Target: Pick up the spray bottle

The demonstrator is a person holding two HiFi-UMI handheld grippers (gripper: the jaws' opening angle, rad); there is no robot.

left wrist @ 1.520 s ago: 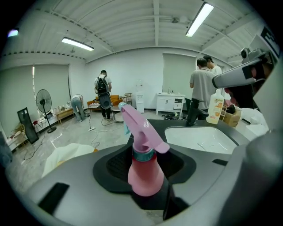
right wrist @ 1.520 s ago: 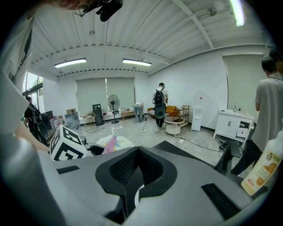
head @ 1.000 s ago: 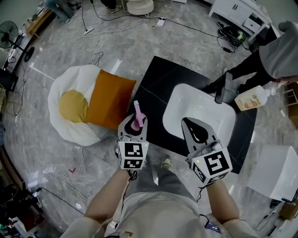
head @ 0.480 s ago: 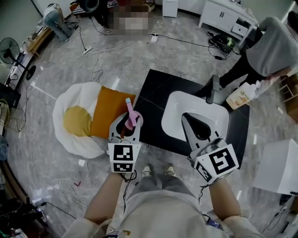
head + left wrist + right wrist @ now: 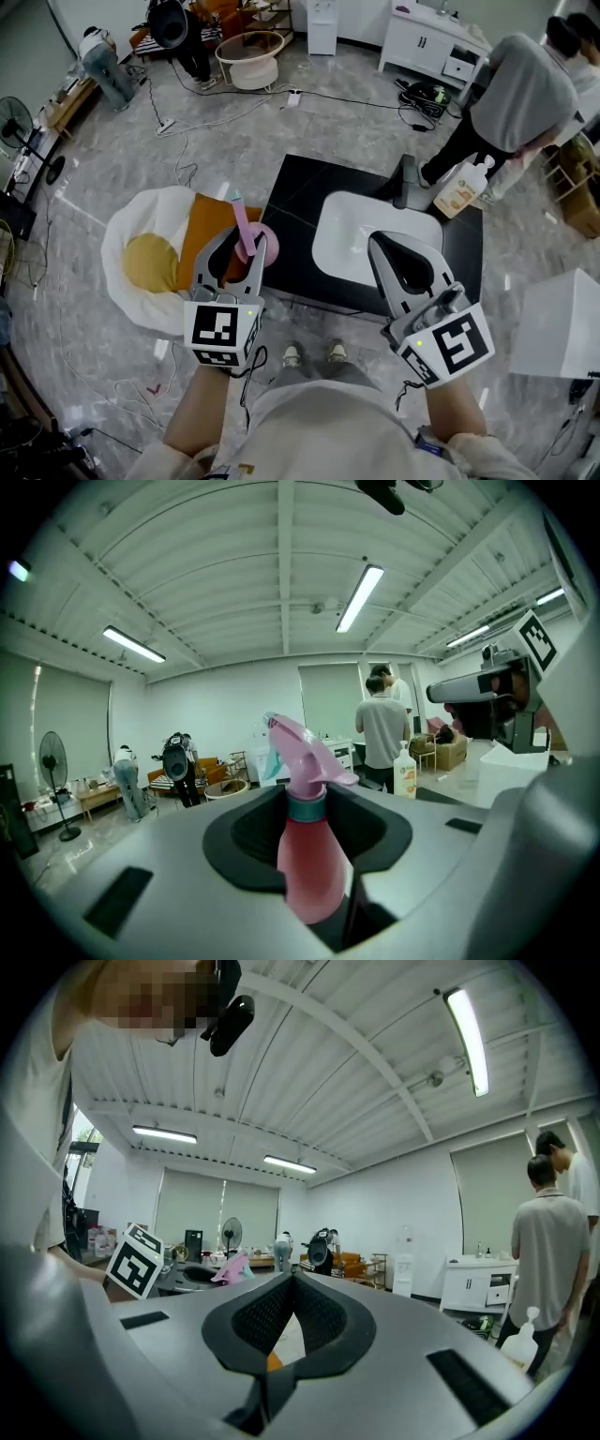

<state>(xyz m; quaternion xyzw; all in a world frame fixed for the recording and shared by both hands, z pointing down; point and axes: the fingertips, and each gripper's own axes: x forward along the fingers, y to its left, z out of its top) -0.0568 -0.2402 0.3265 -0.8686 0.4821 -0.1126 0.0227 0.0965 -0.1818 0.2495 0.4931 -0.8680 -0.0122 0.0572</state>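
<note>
The pink spray bottle with its pink trigger head stands upright between the jaws of my left gripper, which is shut on its body. In the left gripper view the bottle fills the gap between the jaws and its nozzle points right. The left gripper hangs in the air over the left edge of the black table. My right gripper is shut with nothing in it, held over the white basin. In the right gripper view its tips meet, and the bottle shows at far left.
A black faucet and a white pump bottle stand at the basin's far side. A person in grey bends at the back right. An egg-shaped cushion with an orange pillow lies left. A white box sits right.
Both grippers have risen, the left one carrying the spray bottle up with it. The head view has tilted up and shows more of the room behind the table.
</note>
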